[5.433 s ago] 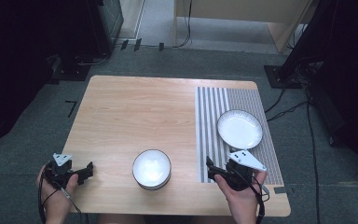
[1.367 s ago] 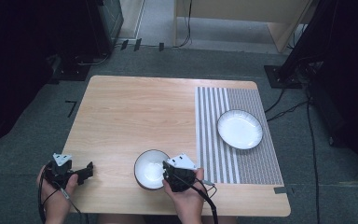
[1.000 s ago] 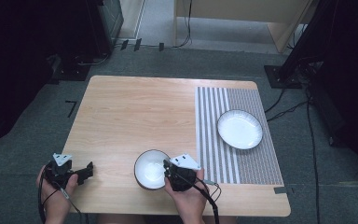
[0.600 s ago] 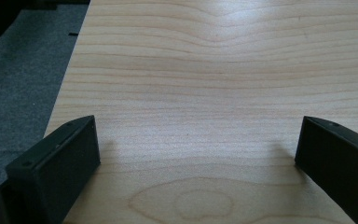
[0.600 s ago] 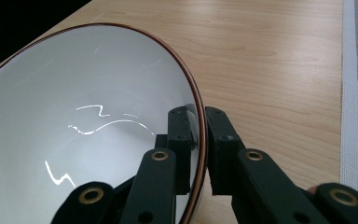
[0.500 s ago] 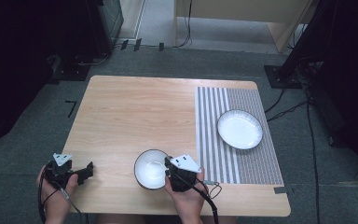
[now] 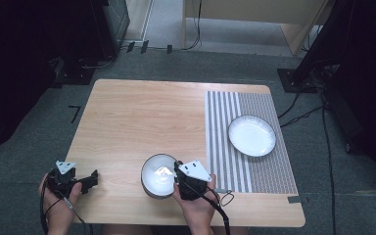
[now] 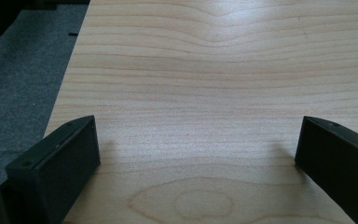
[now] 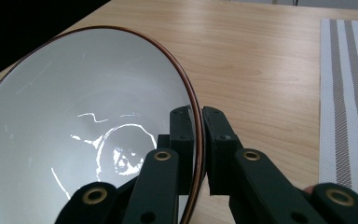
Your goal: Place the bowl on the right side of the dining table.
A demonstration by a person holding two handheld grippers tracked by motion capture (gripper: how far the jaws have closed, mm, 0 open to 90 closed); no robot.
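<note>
A white bowl (image 7: 157, 175) with a thin brown rim stands near the table's front edge, about midway across. My right gripper (image 7: 177, 174) is at its right side and is shut on the rim. In the right gripper view one jaw lies inside the bowl (image 9: 74, 116) and the other outside, and the right gripper (image 9: 198, 116) pinches the wall between them. My left gripper (image 7: 93, 178) rests at the front left corner of the table. Its jaws stand wide apart over bare wood, so the left gripper (image 8: 198, 144) is open and holds nothing.
A grey and white striped mat (image 7: 225, 147) covers the right part of the wooden table (image 7: 142, 117). A white plate (image 7: 251, 135) lies on the mat. Dark stands and cables ring the table on the carpet.
My right gripper has moved left from the mat's front edge to the bowl and now clamps its right rim. The left hand has stayed where it was.
</note>
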